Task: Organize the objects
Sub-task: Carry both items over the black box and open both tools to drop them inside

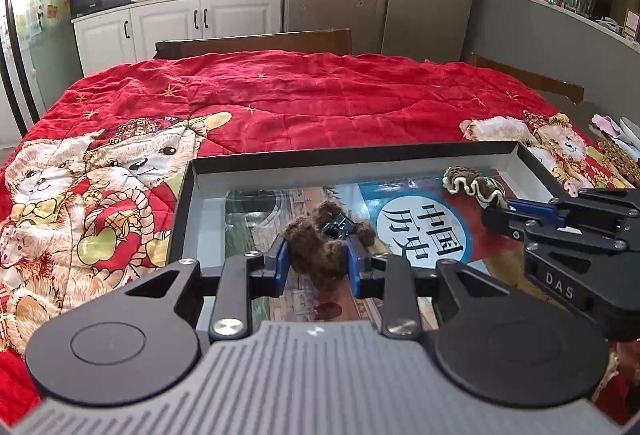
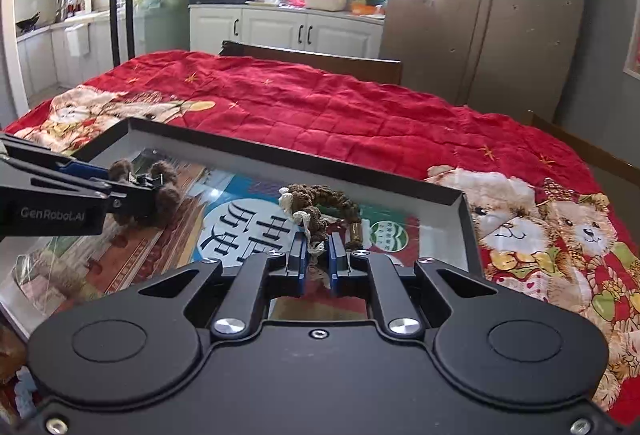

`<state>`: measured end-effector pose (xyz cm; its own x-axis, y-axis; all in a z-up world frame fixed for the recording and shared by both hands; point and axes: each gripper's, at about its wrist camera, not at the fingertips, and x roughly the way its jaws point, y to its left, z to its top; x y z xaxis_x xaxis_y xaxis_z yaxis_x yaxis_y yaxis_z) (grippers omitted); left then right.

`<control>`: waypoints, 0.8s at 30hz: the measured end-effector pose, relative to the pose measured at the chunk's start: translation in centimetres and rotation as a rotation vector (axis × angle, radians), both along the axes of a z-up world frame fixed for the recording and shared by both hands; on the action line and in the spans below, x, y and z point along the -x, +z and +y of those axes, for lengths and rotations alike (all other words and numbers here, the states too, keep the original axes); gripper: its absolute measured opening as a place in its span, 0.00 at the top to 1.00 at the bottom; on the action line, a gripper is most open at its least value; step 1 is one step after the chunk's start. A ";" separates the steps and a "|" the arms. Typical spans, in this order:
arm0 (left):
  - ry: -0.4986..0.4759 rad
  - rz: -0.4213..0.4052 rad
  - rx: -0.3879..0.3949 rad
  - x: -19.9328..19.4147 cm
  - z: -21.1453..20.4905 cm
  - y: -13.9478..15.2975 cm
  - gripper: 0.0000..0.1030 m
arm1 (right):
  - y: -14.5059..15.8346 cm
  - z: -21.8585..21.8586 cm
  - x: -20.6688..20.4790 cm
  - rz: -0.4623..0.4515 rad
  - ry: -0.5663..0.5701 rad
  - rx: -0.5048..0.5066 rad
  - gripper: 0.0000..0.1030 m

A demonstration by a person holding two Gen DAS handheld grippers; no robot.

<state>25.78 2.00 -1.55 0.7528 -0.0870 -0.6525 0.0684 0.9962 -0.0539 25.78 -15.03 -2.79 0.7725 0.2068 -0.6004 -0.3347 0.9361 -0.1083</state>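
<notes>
Scrunchies both pinched over tray (image 1: 532, 163): L gripper (image 1: 318, 263) jaws on fuzzy brown scrunchie (image 1: 320, 239), R gripper (image 2: 318, 267) on ruffled scrunchie (image 2: 316, 211); loose fabric could snag w/ release.

Two hair ties over your tray

Your fuzzy brown hair tie (image 1: 320, 255) sits lower centre; the brown-and-cream ruffled scrunchie (image 1: 474, 187) lies upper right, inside the black-rimmed tray (image 1: 360, 151).

A shallow box (image 1: 532, 163) lies on a quilt (image 1: 304, 103) spread over the table, with a book (image 1: 424, 231) flat inside it. Over the book's left part the left gripper (image 1: 318, 267) holds a fuzzy hair tie (image 1: 320, 255); to its right the right gripper (image 2: 318, 267) pinches a ruffled scrunchie (image 2: 316, 207). Cabinets (image 1: 180, 23) stand behind the table
</notes>
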 end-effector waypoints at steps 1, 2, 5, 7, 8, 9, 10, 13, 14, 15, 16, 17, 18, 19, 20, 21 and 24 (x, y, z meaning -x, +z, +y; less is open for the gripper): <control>0.000 0.004 -0.002 0.0 0.0 0.0 0.67 | -0.1 0.1 0.0 0.008 0.005 0.002 0.90; -0.001 0.008 -0.004 -0.1 0.0 0.0 0.67 | -0.1 0.2 -0.1 0.015 0.009 0.006 0.90; -0.006 0.027 -0.022 -0.3 -0.1 -0.1 0.67 | -0.2 0.4 -0.2 0.033 0.018 0.020 0.90; -0.006 0.043 -0.032 -0.4 -0.2 -0.2 0.66 | -0.3 0.5 -0.4 0.046 0.017 0.027 0.89; -0.005 0.047 -0.033 -0.5 -0.1 -0.3 0.66 | -0.3 0.5 -0.4 0.050 0.019 0.029 0.89; -0.005 0.049 -0.032 -0.5 -0.1 -0.3 0.65 | -0.3 0.6 -0.5 0.054 0.021 0.034 0.89; -0.005 0.050 -0.032 -0.5 -0.1 -0.3 0.62 | -0.3 0.6 -0.5 0.057 0.021 0.039 0.88; -0.001 0.054 -0.029 -0.5 0.0 -0.3 0.51 | -0.3 0.8 -0.6 0.062 0.018 0.048 0.88; 0.000 0.053 -0.026 -0.5 0.1 -0.3 0.46 | -0.3 0.8 -0.6 0.062 0.017 0.049 0.87; 0.003 0.052 -0.025 -0.5 0.2 -0.2 0.46 | -0.3 0.8 -0.6 0.063 0.016 0.050 0.86; 0.007 0.049 -0.025 -0.5 0.2 -0.2 0.46 | -0.3 0.7 -0.6 0.065 0.014 0.051 0.83; 0.008 0.047 -0.022 -0.4 0.3 -0.1 0.45 | -0.2 0.7 -0.6 0.066 0.012 0.051 0.78; 0.009 0.044 -0.017 -0.4 0.4 0.0 0.44 | -0.2 0.7 -0.6 0.066 0.010 0.052 0.74; 0.013 0.042 -0.016 -0.3 0.4 0.1 0.42 | -0.1 0.6 -0.5 0.063 0.006 0.051 0.66; 0.016 0.037 -0.016 -0.2 0.5 0.2 0.39 | 0.0 0.6 -0.4 0.059 0.002 0.050 0.63; 0.018 0.033 -0.019 -0.1 0.5 0.3 0.39 | 0.0 0.5 -0.3 0.054 -0.001 0.049 0.63; 0.027 0.015 -0.026 0.3 0.7 0.9 0.35 | 0.4 0.1 0.1 0.046 -0.008 0.034 0.62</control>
<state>25.47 2.65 -0.70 0.7449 -0.0501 -0.6653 0.0412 0.9987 -0.0291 25.72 -14.88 -2.43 0.7453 0.1796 -0.6421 -0.3325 0.9348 -0.1245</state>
